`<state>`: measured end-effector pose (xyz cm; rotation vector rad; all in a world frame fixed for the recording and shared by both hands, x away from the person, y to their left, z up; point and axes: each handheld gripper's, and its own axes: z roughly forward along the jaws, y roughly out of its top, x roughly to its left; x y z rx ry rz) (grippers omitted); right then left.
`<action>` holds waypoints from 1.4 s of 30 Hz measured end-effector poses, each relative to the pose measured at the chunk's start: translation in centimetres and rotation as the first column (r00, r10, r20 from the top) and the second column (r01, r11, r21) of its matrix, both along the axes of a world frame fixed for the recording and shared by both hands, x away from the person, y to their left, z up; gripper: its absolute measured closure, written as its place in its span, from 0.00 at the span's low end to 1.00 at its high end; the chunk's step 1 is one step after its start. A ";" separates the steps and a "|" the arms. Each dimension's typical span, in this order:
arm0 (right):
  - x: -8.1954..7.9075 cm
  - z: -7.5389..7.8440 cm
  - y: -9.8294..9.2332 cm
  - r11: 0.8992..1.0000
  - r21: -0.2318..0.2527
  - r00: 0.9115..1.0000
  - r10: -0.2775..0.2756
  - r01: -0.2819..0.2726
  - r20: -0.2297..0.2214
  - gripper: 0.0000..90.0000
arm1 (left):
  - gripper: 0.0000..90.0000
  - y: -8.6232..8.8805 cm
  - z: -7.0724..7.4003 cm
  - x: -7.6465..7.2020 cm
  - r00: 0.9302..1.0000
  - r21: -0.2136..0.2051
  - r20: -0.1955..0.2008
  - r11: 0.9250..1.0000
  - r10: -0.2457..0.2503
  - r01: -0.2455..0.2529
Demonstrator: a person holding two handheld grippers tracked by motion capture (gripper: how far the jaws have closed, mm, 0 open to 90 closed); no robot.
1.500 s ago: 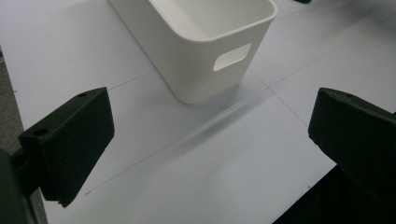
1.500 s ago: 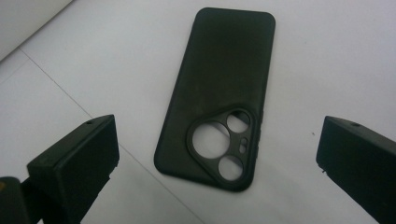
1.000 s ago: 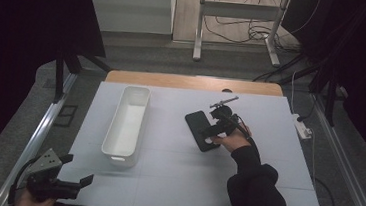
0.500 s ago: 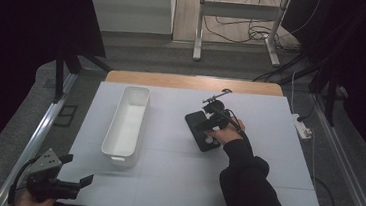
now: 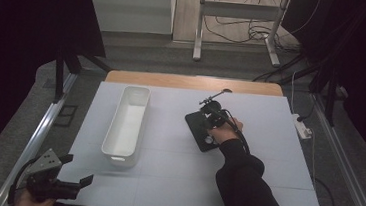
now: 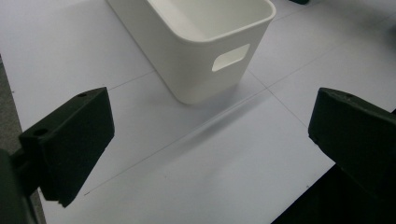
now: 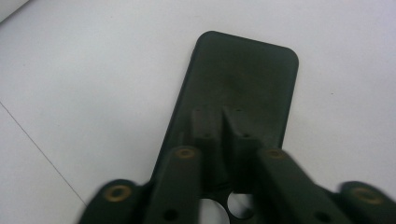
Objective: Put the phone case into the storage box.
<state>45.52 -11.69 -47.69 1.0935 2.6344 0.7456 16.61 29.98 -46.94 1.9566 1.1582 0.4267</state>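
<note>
A flat black case [image 5: 197,130] with rounded corners and a round hole lies on the white table [image 5: 163,186], right of centre. My right gripper [image 5: 212,113] is tipped down over it, and a hand and dark sleeve hold it. In the right gripper view its jaws are pressed together, their tips [image 7: 222,115] resting on or just above the black case [image 7: 243,74]; nothing shows between them. My left gripper [image 5: 77,170] hovers at the table's front left corner, open. Its wide-apart jaws [image 6: 210,135] point at the near end of a white bin [image 6: 201,60].
The long white bin [image 5: 116,153] stands left of centre, running front to back, and looks empty. A white power strip [image 5: 302,126] lies off the table's right edge. A wooden strip [image 5: 193,82] borders the far edge, with a metal stand and cables beyond.
The right hand and gripper have shifted a little left and away, onto the black case, and tilted further down. The left gripper has stayed put.
</note>
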 end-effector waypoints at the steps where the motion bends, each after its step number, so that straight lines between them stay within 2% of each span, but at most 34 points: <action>1: 0.2 -0.2 -0.1 1.000 0.003 1.000 -0.007 0.007 -0.003 0.99 | 0.01 0.0 0.0 0.0 1.000 0.000 0.000 1.000 0.000 0.000; 8: 1.4 -0.9 -0.7 0.999 -0.016 0.999 -0.052 0.052 0.009 0.99 | 0.01 0.0 0.0 0.0 1.000 -0.003 -0.001 1.000 0.000 0.000; 14: 2.7 -1.6 -1.4 0.993 -0.034 0.993 -0.114 0.115 0.027 0.99 | 0.01 0.0 0.0 0.0 1.000 -0.003 -0.001 1.000 -0.001 0.001; 21: 3.6 -2.2 -1.9 0.987 -0.041 0.988 -0.154 0.155 0.020 0.99 | 0.01 0.0 0.0 0.1 1.000 -0.003 -0.003 1.000 -0.001 0.001; 27: 4.2 -2.9 -1.9 0.985 -0.056 0.987 -0.163 0.163 0.012 0.99 | 0.01 0.0 0.0 0.1 1.000 -0.002 -0.004 1.000 -0.001 0.001; 30: 4.3 -3.0 -1.8 0.985 -0.044 0.986 -0.168 0.168 0.014 0.99 | 0.01 0.0 0.0 0.1 1.000 -0.002 -0.008 1.000 -0.004 0.004; 37: 4.3 -3.0 -1.1 0.987 -0.057 0.989 -0.146 0.147 0.022 0.99 | 0.01 -0.1 0.0 0.1 1.000 0.003 -0.008 1.000 -0.005 0.005; 42: 4.2 -3.1 -0.4 0.991 -0.048 0.992 -0.128 0.129 0.023 0.99 | 0.01 -0.1 0.0 0.1 1.000 0.005 -0.008 1.000 -0.006 0.006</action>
